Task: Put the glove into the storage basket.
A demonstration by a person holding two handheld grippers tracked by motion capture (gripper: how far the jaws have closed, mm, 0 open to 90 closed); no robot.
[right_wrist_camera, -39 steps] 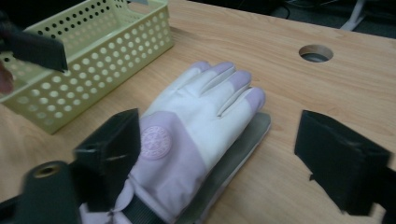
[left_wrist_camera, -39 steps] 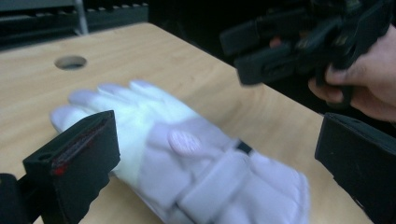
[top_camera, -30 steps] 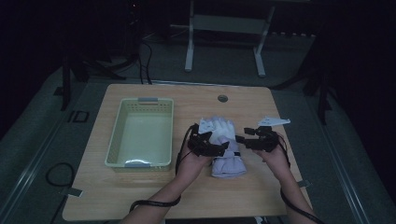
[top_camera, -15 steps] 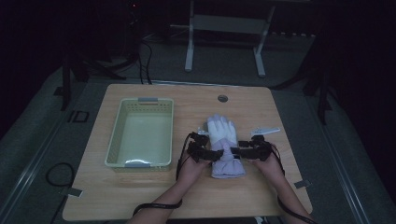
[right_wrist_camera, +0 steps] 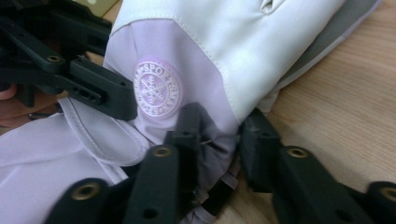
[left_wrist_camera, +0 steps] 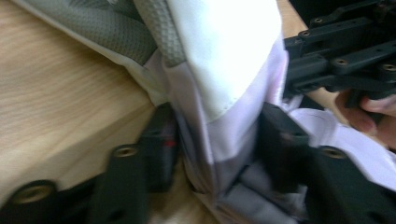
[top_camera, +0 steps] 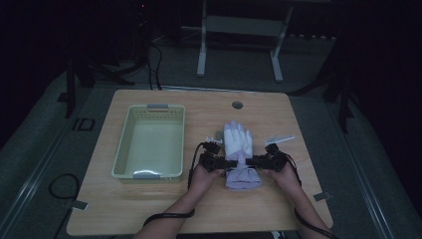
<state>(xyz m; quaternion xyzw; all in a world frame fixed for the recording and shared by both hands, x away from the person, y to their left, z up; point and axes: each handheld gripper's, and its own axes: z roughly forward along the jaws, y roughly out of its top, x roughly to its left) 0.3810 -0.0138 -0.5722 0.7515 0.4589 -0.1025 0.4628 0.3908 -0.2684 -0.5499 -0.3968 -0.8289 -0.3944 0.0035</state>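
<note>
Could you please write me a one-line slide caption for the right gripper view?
Right gripper pinching the wrist of a white-and-lilac ski glove beside its snowflake badge, on a wooden table.

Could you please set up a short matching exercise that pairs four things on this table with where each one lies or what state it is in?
Things:
1. glove
2. basket
3. left gripper
4. round hole

Places or states:
A. at the far edge of the table top
B. pale green, on the left part of the table
C. lying flat with its fingers pointing away from the person
D. shut on the glove's wrist from the left side

Pairs: 1-C, 2-B, 3-D, 4-A
</note>
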